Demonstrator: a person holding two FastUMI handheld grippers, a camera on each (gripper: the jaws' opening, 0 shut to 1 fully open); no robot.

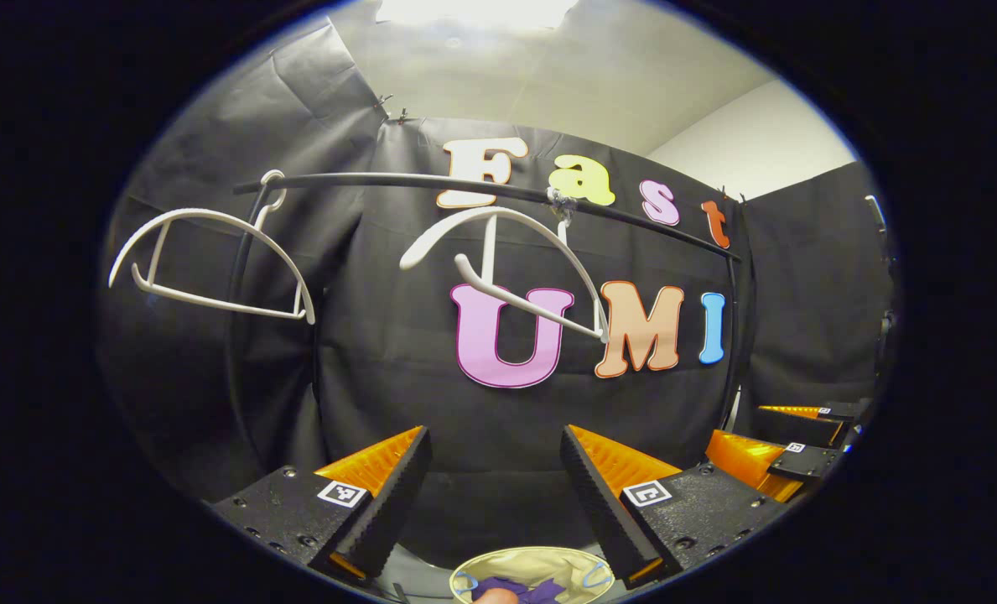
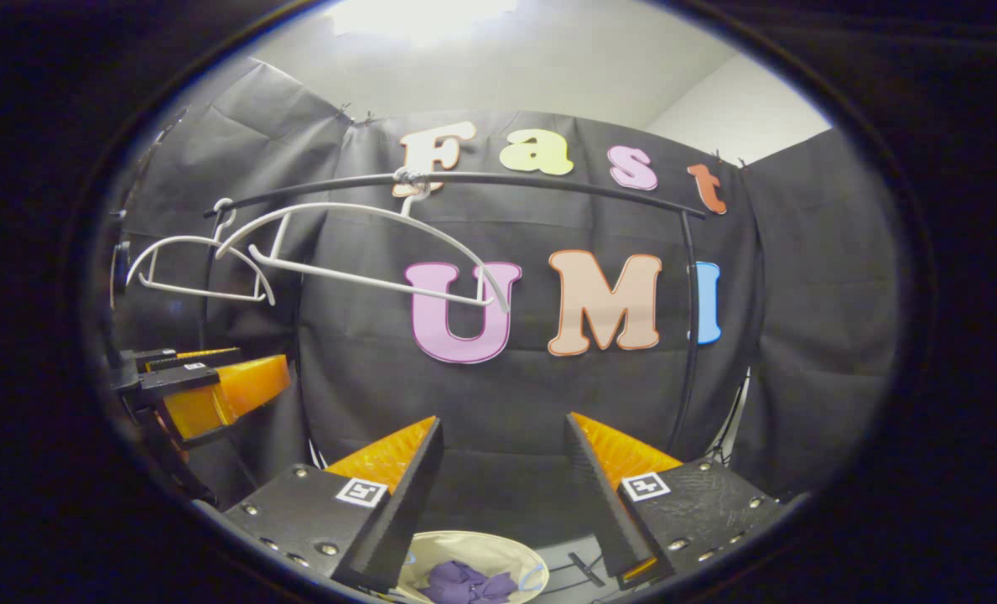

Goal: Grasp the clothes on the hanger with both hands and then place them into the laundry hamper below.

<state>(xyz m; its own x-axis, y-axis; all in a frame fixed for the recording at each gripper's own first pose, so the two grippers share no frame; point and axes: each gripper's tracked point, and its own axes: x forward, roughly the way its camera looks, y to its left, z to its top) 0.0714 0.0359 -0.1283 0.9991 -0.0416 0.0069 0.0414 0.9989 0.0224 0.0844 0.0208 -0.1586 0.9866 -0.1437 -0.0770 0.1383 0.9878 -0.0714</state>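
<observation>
Two bare white hangers [image 1: 213,264] [image 1: 506,268] hang from a black rail [image 1: 481,189]; they also appear in the right gripper view [image 2: 200,268] [image 2: 372,252]. Purple clothes [image 2: 460,580] lie in the beige laundry hamper [image 2: 511,558] below, also seen in the left gripper view as clothes [image 1: 532,589] in the hamper [image 1: 540,564]. My left gripper [image 1: 494,449] is open and holds nothing. My right gripper [image 2: 502,440] is open too, above the hamper. The right gripper [image 1: 791,453] appears at the right of the left gripper view; the left gripper [image 2: 205,386] appears at the left of the right gripper view.
Black rack uprights [image 2: 691,335] [image 1: 242,277] stand at both ends of the rail. The black cloth wall [image 2: 808,319] closes in behind and at the sides. A grey floor strip [image 2: 573,564] lies beside the hamper.
</observation>
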